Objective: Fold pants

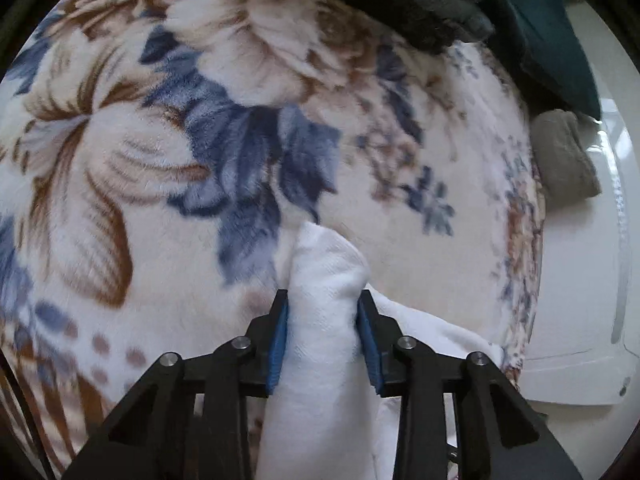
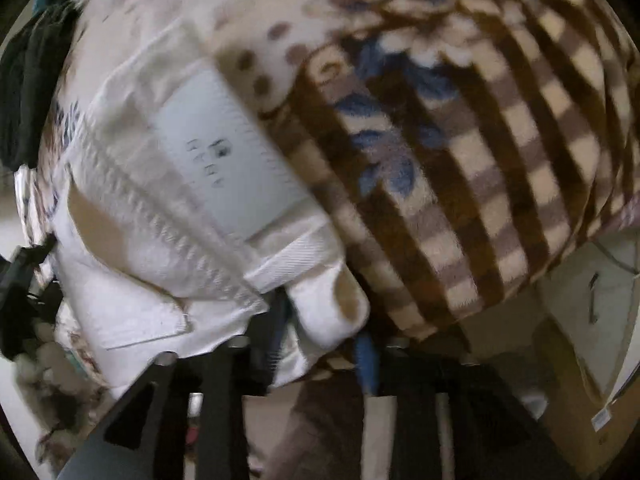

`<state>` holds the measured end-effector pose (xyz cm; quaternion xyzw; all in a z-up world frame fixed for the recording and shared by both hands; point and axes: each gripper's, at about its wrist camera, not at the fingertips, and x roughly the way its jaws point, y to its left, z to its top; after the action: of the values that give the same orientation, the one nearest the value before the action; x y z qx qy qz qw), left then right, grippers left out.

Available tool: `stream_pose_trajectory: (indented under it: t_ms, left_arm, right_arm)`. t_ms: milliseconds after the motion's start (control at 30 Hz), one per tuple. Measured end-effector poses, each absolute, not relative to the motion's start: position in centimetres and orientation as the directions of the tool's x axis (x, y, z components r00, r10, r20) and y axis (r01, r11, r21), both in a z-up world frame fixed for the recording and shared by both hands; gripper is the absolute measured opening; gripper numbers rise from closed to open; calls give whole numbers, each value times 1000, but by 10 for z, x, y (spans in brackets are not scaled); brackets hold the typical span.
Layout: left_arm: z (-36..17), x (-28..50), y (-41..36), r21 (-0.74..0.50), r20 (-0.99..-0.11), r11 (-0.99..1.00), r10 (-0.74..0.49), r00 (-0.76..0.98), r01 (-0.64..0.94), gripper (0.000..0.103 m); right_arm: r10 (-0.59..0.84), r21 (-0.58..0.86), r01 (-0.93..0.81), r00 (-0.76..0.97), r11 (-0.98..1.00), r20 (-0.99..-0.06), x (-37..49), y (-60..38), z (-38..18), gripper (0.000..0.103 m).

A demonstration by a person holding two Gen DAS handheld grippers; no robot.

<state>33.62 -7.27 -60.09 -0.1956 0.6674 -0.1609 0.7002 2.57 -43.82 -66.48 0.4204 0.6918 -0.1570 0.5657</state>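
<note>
We've got the left gripper (image 1: 323, 334) clamped on a bunched fold of the white pants (image 1: 320, 360); its blue pads (image 1: 278, 344) sit on either side of the roll and the fabric bulges out past the tips, so the bite is deep, probably so a thick wad won't slip while we carry it. The pants hang from that pinch and trail back toward the camera and to the right, over the floral blanket (image 1: 160, 140) we use as the work surface. In the right wrist view the pants (image 2: 160, 280) lie spread on the blanket (image 2: 460, 180), waistband seam and a pale sewn-in label (image 2: 224, 152) facing up, so the inside of the waist is exposed. The right gripper (image 2: 324, 340) looks closed on a rolled white edge of the pants with a tan patch, but that view is motion-blurred and the left finger is partly buried in cloth, so we read it as a grasp, not a certainty. Two grips on one garment makes sense to us: hold two edge points to keep the cloth taut and fold it over evenly. Off task: dark clothing (image 1: 420, 4) and a grey-brown folded item (image 1: 564, 156) at the blanket's far edge. We judge the fold mid-way, nothing laid flat yet
</note>
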Motion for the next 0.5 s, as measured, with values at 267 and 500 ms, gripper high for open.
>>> stream_pose_trajectory:
  t_ms: [267,500]
  left_arm:
    - [-603,333,-59,-530,-848,844,-526,72,-83,32]
    - [-610,340,-55,-549,-836,830,-545,65,-99,35]
  right_arm:
    - [376,411,702,216,582,-901,41,-456,-596,79]
    - [371,403,641,193,653,-908,137,-453,-637,79]
